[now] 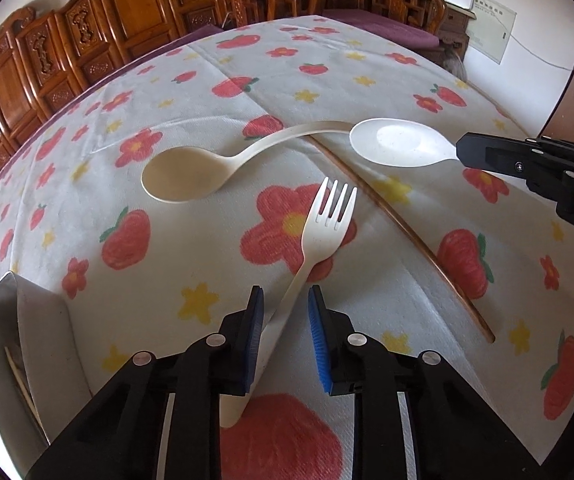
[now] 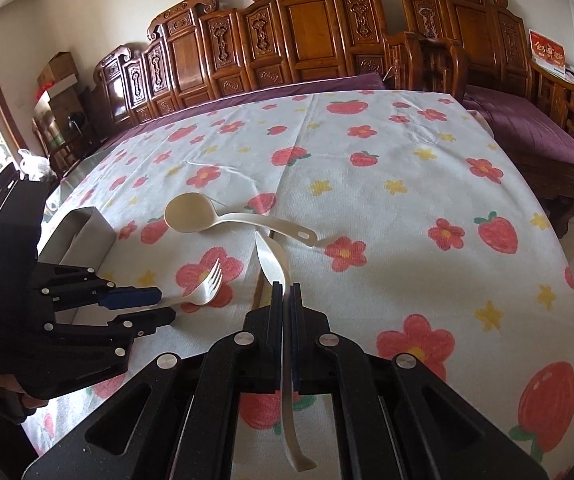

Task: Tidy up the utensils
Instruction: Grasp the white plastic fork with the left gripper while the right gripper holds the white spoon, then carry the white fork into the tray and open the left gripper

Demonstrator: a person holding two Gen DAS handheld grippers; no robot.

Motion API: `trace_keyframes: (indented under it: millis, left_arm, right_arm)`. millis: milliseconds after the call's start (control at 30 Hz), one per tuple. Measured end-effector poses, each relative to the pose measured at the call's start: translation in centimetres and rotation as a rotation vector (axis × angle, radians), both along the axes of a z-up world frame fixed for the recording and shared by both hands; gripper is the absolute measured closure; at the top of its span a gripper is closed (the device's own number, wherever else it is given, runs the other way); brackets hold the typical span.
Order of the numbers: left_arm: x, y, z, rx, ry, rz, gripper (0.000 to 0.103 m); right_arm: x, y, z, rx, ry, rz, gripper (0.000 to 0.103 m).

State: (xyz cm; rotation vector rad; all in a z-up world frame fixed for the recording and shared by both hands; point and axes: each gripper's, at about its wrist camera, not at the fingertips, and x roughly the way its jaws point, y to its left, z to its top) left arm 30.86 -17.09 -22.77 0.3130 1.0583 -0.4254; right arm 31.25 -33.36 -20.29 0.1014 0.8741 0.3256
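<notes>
A cream fork [image 1: 319, 236] lies on the flowered tablecloth; its handle runs between the fingers of my left gripper [image 1: 286, 300], which is open around it. The fork also shows in the right wrist view [image 2: 203, 290] with the left gripper [image 2: 163, 304] at its handle. My right gripper [image 2: 286, 286] is shut on a white spoon [image 2: 273, 264] and holds it above the cloth; the spoon [image 1: 399, 142] and right gripper [image 1: 461, 152] also show in the left wrist view. A beige ladle [image 1: 191, 174] lies on the cloth, also visible in the right wrist view [image 2: 191, 214]. A wooden chopstick [image 1: 407, 236] lies beside the fork.
A grey open box [image 1: 15, 340] holding a thin stick stands at the near left of the table; it also shows in the right wrist view [image 2: 83, 236]. Carved wooden chairs [image 2: 287, 40] line the far table edge. A purple-cushioned bench [image 2: 527, 128] stands at the right.
</notes>
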Motion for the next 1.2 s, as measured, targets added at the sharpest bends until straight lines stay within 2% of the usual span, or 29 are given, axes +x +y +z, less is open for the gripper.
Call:
trace_keyframes:
  millis: [67,133,333,767,1200]
  left_arm:
    - [-0.1,-0.2,0.0,0.004,0.007,-0.008,0.093]
    - [-0.3,-0.3,0.0,0.023,0.0,-0.011,0.096]
    - [-0.9,0.2,0.7,0.039,-0.012,-0.003,0.096]
    - [-2.9,2.5,4.9,0.023,-0.076,0.019,0.096]
    - [-5.2,7.5,7.7,-0.006,-0.116,0.102,0.096]
  right_arm:
    - [0.0,0.3,0.0,-0.002,-0.001,0.004,0.099]
    - [0.0,0.5,0.1,-0.001,-0.003,0.005,0.099]
    - [0.0,1.2,0.6,-0.002,-0.016,0.01,0.099]
    - [-0.8,3.7,1.8,-0.019,-0.054,0.036,0.099]
    - [-2.2,6.7,2.1,-0.047,-0.06,0.073,0.099]
